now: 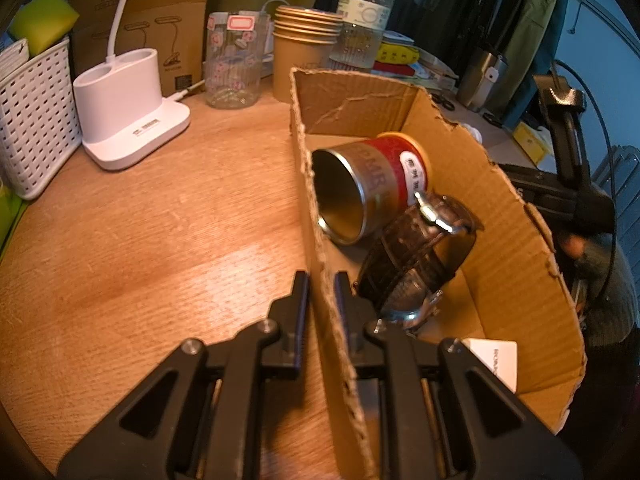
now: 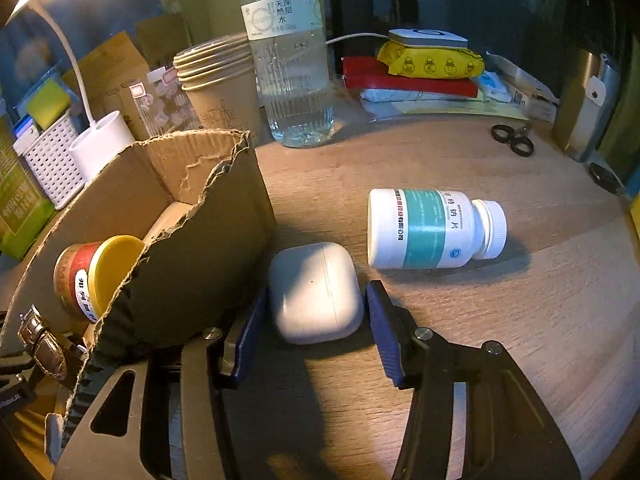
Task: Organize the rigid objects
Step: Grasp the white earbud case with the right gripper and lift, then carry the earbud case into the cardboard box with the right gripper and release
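A torn cardboard box stands on the wooden desk. A red tin with a yellow lid lies on its side inside it, beside a watch with a dark leather strap. My left gripper is shut on the box's near wall, one finger inside and one outside. To the right of the box lies a white earbuds case. My right gripper straddles the case, its blue pads close beside it with a thin gap. A white pill bottle lies on its side just beyond.
Behind the box stand a water bottle, stacked paper cups and a patterned glass. A white lamp base and white basket are at the left. Scissors, a steel flask and stacked books are at the back right.
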